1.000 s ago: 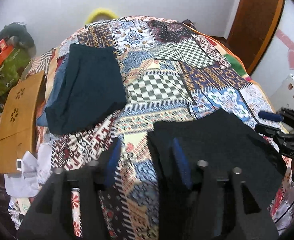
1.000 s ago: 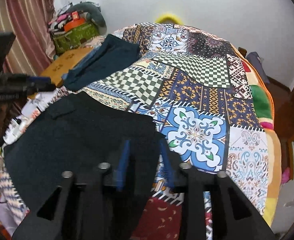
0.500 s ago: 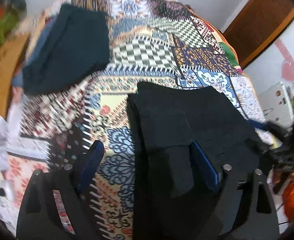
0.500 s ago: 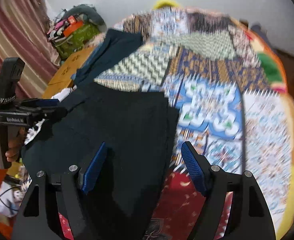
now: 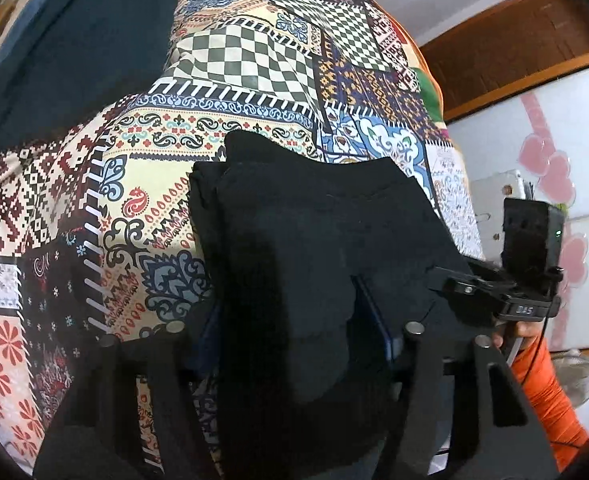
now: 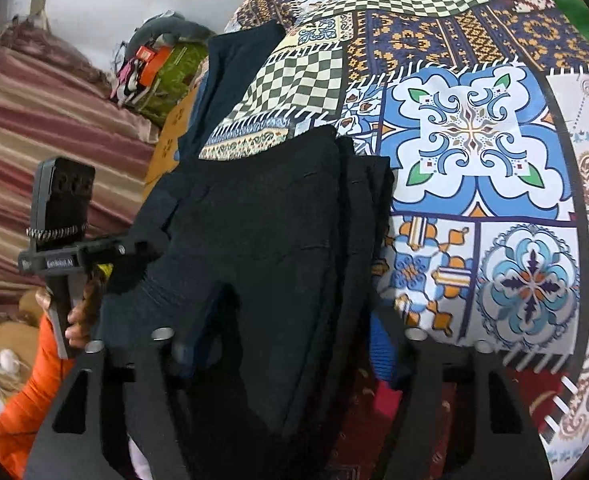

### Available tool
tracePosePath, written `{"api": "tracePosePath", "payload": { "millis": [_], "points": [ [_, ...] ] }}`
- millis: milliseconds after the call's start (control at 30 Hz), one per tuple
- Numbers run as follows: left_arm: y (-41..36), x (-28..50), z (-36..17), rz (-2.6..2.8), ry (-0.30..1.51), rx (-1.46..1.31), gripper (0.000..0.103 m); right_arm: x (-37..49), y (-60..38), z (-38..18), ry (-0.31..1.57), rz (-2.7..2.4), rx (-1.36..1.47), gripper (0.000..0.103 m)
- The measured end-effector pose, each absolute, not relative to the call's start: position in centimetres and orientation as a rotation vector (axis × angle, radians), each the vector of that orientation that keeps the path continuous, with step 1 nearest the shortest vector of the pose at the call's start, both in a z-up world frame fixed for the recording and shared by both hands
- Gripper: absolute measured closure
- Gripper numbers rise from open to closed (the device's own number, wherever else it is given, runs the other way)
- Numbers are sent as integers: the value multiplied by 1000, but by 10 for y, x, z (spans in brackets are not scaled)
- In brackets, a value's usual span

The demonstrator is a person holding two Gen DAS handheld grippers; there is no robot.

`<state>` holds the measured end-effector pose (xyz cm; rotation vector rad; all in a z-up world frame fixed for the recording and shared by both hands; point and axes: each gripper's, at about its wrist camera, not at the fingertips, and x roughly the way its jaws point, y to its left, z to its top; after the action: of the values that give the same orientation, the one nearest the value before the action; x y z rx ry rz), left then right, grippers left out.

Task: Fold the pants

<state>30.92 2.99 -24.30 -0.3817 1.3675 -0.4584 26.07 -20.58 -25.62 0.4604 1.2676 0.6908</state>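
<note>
The black pants (image 5: 314, 220) lie folded in a thick stack on the patchwork bedspread (image 5: 254, 60). My left gripper (image 5: 294, 328) straddles the stack's near left end. Its jaws are closing, and the blue pads (image 5: 374, 320) touch bunched fabric. In the right wrist view the pants (image 6: 262, 220) fill the gap of my right gripper (image 6: 282, 352). Its jaws are closing too, with a blue pad (image 6: 380, 352) against the stack's right edge. Each view shows the other gripper at the far end of the stack, the right gripper (image 5: 506, 292) and the left gripper (image 6: 66, 256), both held by a hand in an orange sleeve.
A dark teal folded garment (image 5: 66, 40) lies at the far left of the bed (image 6: 234, 80). A wooden door (image 5: 514, 40) and a white wall with pink hearts stand to the right. A striped curtain (image 6: 34, 120) and a pile of bags (image 6: 170, 76) are on the left.
Both grippers opened wide, sank toward the folded black pants and tipped downward. Their jaws have since narrowed around the stack's near edge.
</note>
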Motion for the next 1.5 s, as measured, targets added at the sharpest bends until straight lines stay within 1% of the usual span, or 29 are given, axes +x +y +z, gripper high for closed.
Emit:
{"api": "tracePosePath", "payload": {
  "millis": [33, 100, 167, 200, 267, 367, 633, 800, 900, 1000, 1133, 1333, 1500],
  "points": [
    [31, 310, -243, -458, 1368, -390, 50, 262, -206, -257, 1278, 689, 483, 53],
    [33, 311, -241, -461, 1363, -403, 54, 266, -209, -255, 1290, 687, 496, 67],
    [34, 310, -235, -466, 1342, -389, 58, 268, -208, -249, 1291, 680, 482, 76],
    [33, 308, -231, -466, 1326, -369, 59, 268, -206, -244, 1287, 680, 460, 78],
    [31, 305, -220, -472, 1288, -332, 66, 269, -200, -234, 1270, 678, 404, 80],
    [34, 303, -196, -479, 1216, -289, 71, 270, -185, -215, 1212, 678, 336, 81],
    [85, 311, -128, -381, 994, -245, 72, 295, -134, -142, 966, 740, 274, 83],
    [127, 332, -97, -278, 870, -215, 72, 324, -91, -115, 878, 771, 260, 83],
    [151, 348, -90, -225, 840, -212, 72, 343, -64, -110, 853, 781, 251, 83],
    [175, 368, -92, -178, 820, -206, 72, 361, -42, -113, 847, 783, 238, 83],
    [199, 396, -109, -143, 838, -219, 72, 392, -16, -132, 880, 767, 253, 83],
    [227, 454, -164, -116, 922, -260, 72, 429, 5, -176, 964, 730, 277, 83],
    [238, 500, -222, -78, 1018, -268, 72, 460, 23, -216, 1014, 690, 264, 83]
  ]
}}
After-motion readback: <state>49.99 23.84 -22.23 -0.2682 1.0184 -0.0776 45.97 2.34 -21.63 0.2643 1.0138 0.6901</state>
